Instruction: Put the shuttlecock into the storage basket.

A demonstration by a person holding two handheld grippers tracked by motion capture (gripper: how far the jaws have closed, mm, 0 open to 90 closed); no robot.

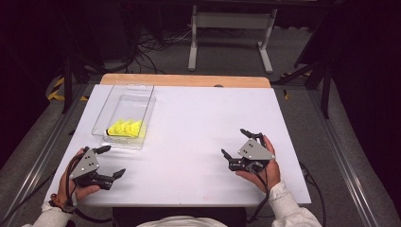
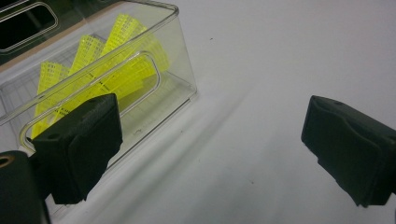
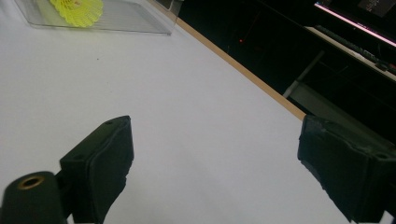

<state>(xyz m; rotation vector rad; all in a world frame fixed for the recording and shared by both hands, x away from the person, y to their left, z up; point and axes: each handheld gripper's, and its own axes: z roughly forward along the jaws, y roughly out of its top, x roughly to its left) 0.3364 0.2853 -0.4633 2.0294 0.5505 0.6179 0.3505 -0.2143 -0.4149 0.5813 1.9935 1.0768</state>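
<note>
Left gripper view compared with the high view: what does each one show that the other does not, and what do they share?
The left gripper view alone shows, close up, the fine printed pattern on the yellow shuttlecocks and the oval handle cut-out in the near wall of the clear plastic bin.

The high view alone shows the whole white table, the right gripper, the person's hands and sleeves, and the metal stand on the floor behind.

Both show the bin with the shuttlecocks inside and the left gripper, open, near it.
</note>
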